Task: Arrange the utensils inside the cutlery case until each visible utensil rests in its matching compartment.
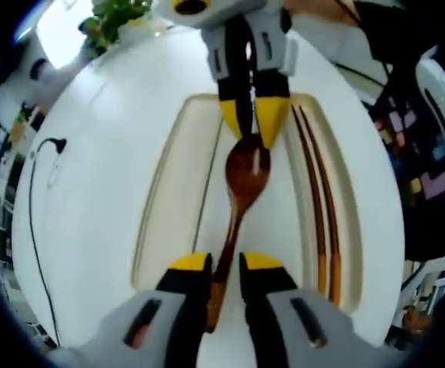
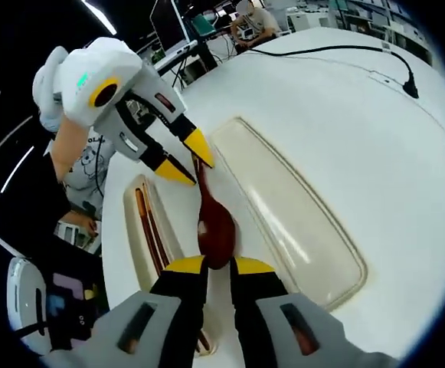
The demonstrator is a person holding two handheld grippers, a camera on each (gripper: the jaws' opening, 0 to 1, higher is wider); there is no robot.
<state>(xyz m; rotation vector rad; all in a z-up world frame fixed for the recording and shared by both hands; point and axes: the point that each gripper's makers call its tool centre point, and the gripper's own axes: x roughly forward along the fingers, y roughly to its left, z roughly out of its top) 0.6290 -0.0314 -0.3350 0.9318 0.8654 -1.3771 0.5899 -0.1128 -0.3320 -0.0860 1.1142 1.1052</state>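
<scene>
Dark glossy wood spoon (image 1: 241, 201) lies in case (image 1: 168, 207) middle slot. Left gripper (image 1: 224, 264) jaws narrow, pinching handle; right gripper (image 1: 251, 123) jaws narrow around bowl tip, contact unclear. Chopsticks (image 1: 320, 199) in slot beside fingers. Right gripper view adds translucent lid (image 2: 299, 215), black cable (image 2: 345, 50), seated person (image 2: 256, 21).

No text, brand, number or sign can be read anywhere; the coloured squares on the dark board (image 1: 412, 153) beyond the table's (image 1: 107, 153) far edge may carry writing, but they are too blurred to tell.
</scene>
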